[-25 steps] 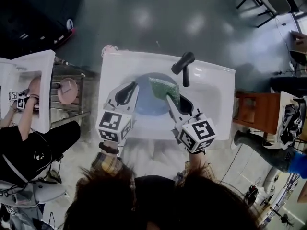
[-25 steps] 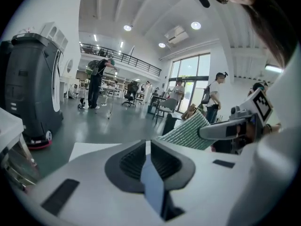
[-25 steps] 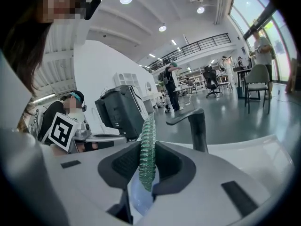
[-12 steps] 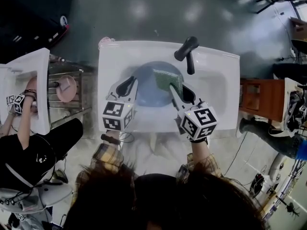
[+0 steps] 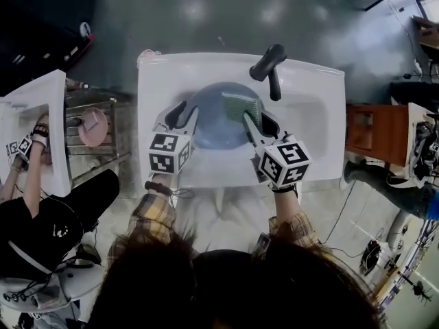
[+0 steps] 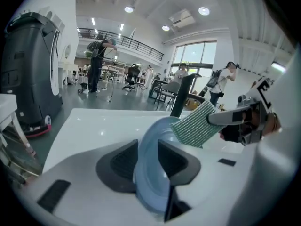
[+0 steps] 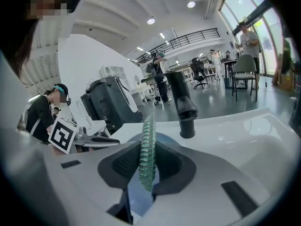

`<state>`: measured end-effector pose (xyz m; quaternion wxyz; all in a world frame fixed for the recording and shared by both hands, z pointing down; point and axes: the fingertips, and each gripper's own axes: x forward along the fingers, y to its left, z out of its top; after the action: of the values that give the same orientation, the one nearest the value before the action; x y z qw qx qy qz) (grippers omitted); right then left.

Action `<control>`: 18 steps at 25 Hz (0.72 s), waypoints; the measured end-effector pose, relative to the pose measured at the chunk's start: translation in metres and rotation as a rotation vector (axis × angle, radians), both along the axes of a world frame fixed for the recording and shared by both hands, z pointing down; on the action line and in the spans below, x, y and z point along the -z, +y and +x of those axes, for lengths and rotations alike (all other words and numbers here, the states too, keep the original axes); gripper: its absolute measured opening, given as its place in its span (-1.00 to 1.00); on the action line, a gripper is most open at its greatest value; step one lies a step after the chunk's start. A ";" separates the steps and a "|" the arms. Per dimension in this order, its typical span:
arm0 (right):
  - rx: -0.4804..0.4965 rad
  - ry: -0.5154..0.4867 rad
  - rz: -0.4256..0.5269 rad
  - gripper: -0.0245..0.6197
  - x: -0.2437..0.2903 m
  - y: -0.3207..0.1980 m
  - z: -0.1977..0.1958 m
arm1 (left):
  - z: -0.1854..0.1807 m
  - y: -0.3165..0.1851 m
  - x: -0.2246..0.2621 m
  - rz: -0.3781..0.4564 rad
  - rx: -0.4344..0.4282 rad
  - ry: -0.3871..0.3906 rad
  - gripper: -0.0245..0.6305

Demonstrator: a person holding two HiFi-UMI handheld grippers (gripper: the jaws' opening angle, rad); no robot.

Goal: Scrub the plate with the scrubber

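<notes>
The blue plate (image 5: 218, 122) is lying in the basin of the white sink (image 5: 312, 91), towards its left half, with the black faucet (image 5: 269, 70) standing at the far edge. It is looking thin, stiff and smooth, so it is probably sliding easily in the basin. It is best being pinched at the rim, where the lip gives the pads something to bite.

The left claw (image 5: 184, 115) is sitting at the plate's left rim. Its jaws have just been opening, and the rim is standing between them, the pads seeming not to press on it.

The green scrubber (image 5: 241, 106) is a soft, light, ribbed pad, likely bending under pressure, so holding it by one edge is leaving most of its face free. The right claw (image 5: 256, 122) is clamping it that way, edge-on between the jaws, over the plate's right part near the faucet. Whether it is touching the plate I cannot tell.

Both forearms are reaching in from the near edge, with both claws pointing forward and tilting down into the basin.
</notes>
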<state>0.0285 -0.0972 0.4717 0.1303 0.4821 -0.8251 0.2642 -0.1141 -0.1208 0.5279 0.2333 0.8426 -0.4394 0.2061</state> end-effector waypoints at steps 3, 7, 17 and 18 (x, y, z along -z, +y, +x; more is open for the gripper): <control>0.002 0.017 -0.019 -0.62 -0.012 -0.002 0.003 | 0.006 -0.005 -0.003 0.019 -0.042 -0.048 -0.57; -0.005 0.045 -0.026 -0.62 -0.020 -0.008 0.010 | 0.013 -0.013 -0.007 0.016 -0.071 -0.096 -0.49; -0.017 0.085 -0.033 -0.62 -0.033 -0.013 0.018 | 0.032 -0.025 -0.023 -0.003 -0.167 -0.200 -0.41; -0.021 0.084 -0.036 -0.62 -0.034 -0.012 0.019 | 0.033 -0.026 -0.024 -0.006 -0.170 -0.208 -0.41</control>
<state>0.0480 -0.1097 0.5053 0.1706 0.4990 -0.8090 0.2597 -0.0813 -0.1466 0.5521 0.1707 0.8503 -0.3874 0.3125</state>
